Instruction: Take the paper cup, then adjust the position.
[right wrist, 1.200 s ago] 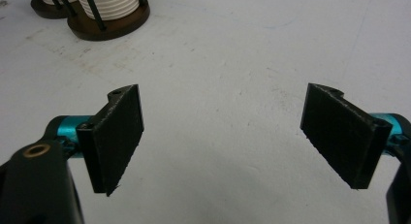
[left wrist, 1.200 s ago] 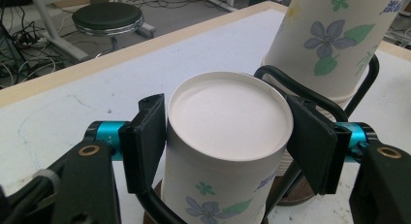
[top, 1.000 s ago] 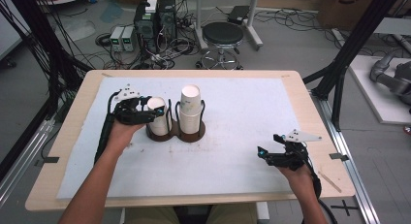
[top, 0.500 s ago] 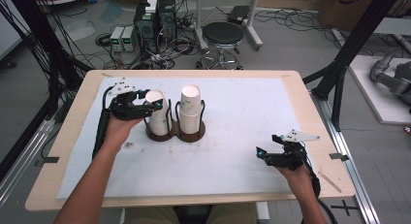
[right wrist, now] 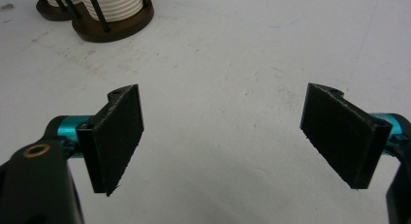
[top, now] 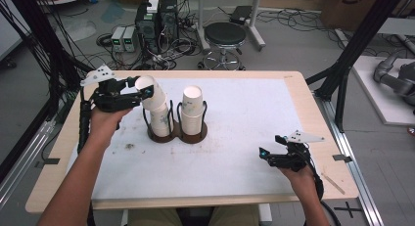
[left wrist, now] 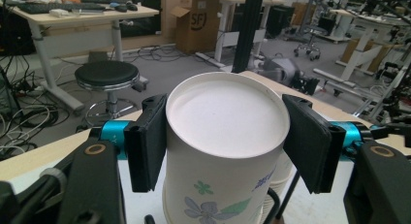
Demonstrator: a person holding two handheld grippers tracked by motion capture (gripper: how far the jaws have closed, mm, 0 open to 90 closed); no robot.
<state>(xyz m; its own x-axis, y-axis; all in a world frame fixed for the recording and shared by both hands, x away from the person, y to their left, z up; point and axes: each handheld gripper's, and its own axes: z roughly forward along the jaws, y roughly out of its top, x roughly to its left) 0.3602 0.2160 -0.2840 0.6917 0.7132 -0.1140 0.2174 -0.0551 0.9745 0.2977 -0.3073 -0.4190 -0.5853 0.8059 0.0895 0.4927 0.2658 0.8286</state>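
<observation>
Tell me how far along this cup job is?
Early days, I'd say. Done: the left gripper is shut on the top paper cup of the left stack in the holder, tilted as if lifting off. In hand: pulling it free. Left: setting it down somewhere; the right gripper waits open over the white mat, and the right stack looks untouched.

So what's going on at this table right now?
A person works with two handheld grippers. The left gripper is shut on the top paper cup, tilting it off the left stack in a dark two-slot holder. The right stack stands upright. The right gripper hangs open above the white mat.
</observation>
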